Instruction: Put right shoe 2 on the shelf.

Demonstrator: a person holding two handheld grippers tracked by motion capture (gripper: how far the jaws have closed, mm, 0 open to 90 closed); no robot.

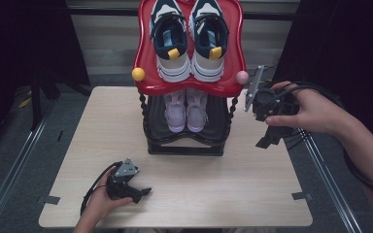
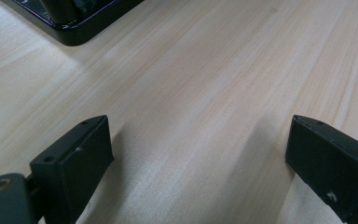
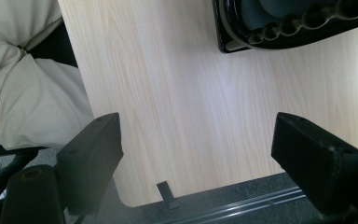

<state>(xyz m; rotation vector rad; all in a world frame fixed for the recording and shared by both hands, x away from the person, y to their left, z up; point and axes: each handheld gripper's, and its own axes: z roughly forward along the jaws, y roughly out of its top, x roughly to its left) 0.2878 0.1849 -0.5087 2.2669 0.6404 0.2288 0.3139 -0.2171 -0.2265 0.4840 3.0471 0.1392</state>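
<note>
My matt black left gripper (image 2: 198,154) lies over the smooth pale wood-grain table (image 2: 205,74); upper left, the rack's base (image 2: 81,21) looks glossy black plastic.

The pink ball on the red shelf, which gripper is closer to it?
The right gripper. It is held up just to the right of the pink ball at the red shelf's corner. The left gripper sits low on the table, near its front edge.

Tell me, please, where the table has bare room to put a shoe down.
The table is bare in front of the shoe rack, between the left gripper and the right edge. A free strip lies left of the rack. The rack's right side is crowded: the right gripper hovers there, open.
</note>
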